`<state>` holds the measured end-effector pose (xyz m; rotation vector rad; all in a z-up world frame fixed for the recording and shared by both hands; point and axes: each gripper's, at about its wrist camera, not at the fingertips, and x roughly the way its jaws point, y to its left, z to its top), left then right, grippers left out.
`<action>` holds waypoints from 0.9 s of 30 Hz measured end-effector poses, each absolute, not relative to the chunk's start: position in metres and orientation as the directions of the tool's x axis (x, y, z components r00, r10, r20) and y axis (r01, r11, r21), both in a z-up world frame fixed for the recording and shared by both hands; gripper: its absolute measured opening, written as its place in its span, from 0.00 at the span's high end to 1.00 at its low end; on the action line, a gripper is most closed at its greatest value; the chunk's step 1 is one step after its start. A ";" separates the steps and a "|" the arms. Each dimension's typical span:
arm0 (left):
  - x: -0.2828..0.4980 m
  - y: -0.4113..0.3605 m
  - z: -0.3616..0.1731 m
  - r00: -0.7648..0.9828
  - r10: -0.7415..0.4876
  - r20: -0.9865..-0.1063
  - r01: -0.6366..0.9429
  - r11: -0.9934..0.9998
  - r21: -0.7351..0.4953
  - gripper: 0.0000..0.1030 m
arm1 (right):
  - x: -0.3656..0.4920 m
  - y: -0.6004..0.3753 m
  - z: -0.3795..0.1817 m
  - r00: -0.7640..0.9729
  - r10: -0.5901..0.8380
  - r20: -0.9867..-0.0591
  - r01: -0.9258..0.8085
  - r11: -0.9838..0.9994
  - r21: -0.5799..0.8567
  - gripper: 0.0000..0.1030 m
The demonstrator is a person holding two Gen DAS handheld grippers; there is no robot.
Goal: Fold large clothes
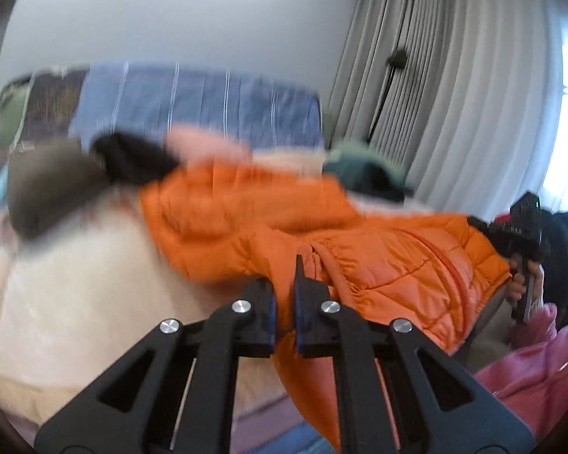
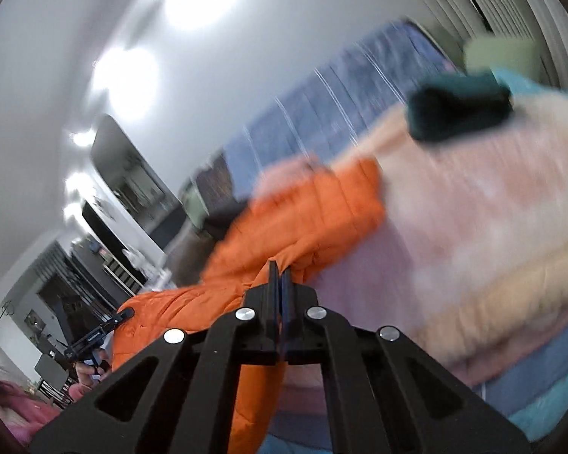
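The orange jacket (image 1: pixel 322 234) is not folded yet. It is puffy and spread out, with its far part lying on the bed (image 1: pixel 75 265) and its near edge held up in the air. So the job looks like it is only starting, and all the folds are still to do.

The left gripper (image 1: pixel 284 299) pinches the jacket's edge at 6 o'clock in its own view, jaws nearly closed on the cloth. The right gripper (image 2: pixel 280 295) is squeezed tight on another bit of the edge.

Both point a little down toward the bed. A hand (image 1: pixel 526 280) holds the right gripper at 3 o'clock in the left view.
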<state>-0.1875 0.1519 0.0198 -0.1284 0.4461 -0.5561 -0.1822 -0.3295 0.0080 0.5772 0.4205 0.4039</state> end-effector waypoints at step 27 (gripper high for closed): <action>-0.036 0.145 -0.057 0.748 -0.309 -0.587 0.272 0.950 -0.153 0.83 | -0.035 -0.302 -0.047 0.853 0.181 -0.490 0.009 0.933 0.360 0.99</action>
